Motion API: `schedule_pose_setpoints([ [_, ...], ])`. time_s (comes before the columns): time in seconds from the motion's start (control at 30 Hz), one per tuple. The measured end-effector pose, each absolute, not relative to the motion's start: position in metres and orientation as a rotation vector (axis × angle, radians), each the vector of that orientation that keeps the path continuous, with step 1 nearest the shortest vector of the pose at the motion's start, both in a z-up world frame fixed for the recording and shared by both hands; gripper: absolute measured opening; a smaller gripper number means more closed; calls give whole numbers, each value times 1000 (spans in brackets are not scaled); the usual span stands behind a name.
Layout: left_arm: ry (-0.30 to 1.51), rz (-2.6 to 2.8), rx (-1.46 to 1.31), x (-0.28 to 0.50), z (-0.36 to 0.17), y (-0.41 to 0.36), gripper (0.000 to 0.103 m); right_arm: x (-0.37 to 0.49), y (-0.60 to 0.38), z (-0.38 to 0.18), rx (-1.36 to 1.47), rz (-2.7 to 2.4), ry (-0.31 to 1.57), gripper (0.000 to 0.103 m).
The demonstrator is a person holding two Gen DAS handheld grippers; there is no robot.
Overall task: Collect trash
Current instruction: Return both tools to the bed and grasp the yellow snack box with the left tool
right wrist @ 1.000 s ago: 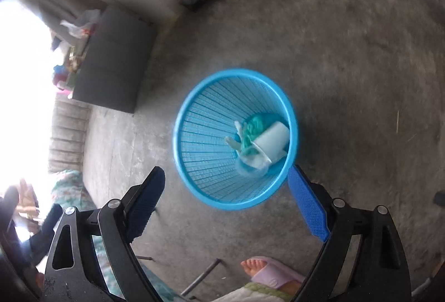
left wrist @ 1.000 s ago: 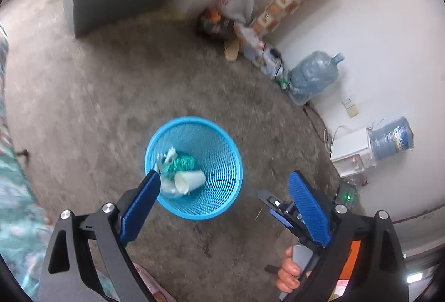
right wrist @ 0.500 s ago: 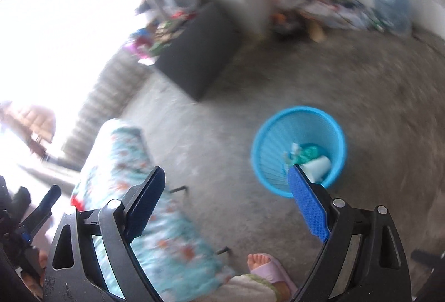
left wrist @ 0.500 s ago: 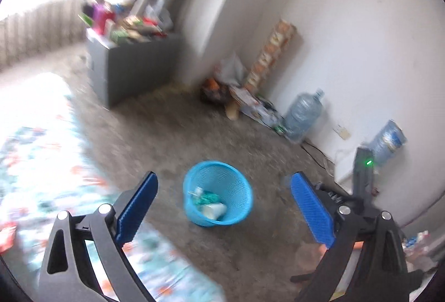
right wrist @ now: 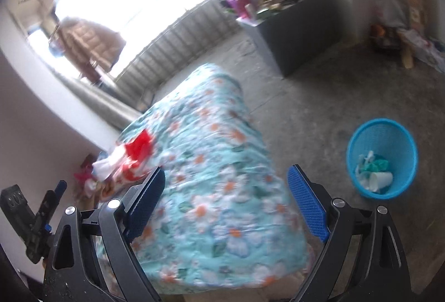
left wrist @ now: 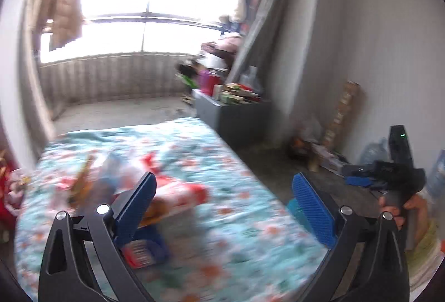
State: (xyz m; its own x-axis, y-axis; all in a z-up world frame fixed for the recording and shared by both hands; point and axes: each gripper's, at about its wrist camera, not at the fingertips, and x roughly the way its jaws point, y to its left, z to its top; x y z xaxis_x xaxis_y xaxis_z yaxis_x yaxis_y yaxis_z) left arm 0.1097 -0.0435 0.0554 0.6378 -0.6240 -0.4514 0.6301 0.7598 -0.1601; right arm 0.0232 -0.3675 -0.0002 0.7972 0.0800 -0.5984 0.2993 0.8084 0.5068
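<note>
Both claws empty. Left claw (left wrist: 222, 206) has its jaws wide apart, nothing between the pads. Right claw (right wrist: 226, 200) likewise spread wide, holding nothing.

Blue basket (right wrist: 381, 157) stands on the concrete floor (right wrist: 319, 96), just off the near corner of the bed; it already holds a white cup (right wrist: 381, 179) and crumpled green and white scraps. In the left view only a sliver of its rim shows past the right pad.

Remaining trash sits on the bed's floral cover (left wrist: 217, 157): a loose pile of red-and-white wrappers (left wrist: 172, 191), with a yellowish scrap (left wrist: 83, 177) to its left and a red-and-blue packet (left wrist: 141, 252) nearer the camera. All blurred; exact pieces cannot be told apart. The right view shows the same red-and-white heap (right wrist: 130, 157) at the far-left edge of the cover, well apart from the basket.

Step in hand, as I judge it: reach for the next piece on the bed.

Advice for doing it well:
- Left claw is lined up with the pile; use it.
- Pick one wrapper at a raised fold, not flat against the cover, so the pads do not pinch the cloth.
- Close fully; thin film slips.
- Keep the right claw clear of the left one's path to the basket.
</note>
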Motion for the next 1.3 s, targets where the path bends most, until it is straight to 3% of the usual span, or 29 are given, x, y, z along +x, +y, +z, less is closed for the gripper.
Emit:
schedule_pose_setpoints([
  [0.3,555,-420,-204,166,32,101,96,92,-287,13,589,87,703,83],
  [0.57,624,-495,-192,225,10,91,82,145,-241,13,613,209,756,76],
  [0.9,835,-507,-262,295,-47,81,54,168,-223,5,605,240,817,73],
  [1.13,879,-516,-362,299,-58,95,24,172,-222,2,602,237,825,72],
  [1.3,855,-508,-408,297,-53,109,19,176,-218,5,594,247,819,71],
])
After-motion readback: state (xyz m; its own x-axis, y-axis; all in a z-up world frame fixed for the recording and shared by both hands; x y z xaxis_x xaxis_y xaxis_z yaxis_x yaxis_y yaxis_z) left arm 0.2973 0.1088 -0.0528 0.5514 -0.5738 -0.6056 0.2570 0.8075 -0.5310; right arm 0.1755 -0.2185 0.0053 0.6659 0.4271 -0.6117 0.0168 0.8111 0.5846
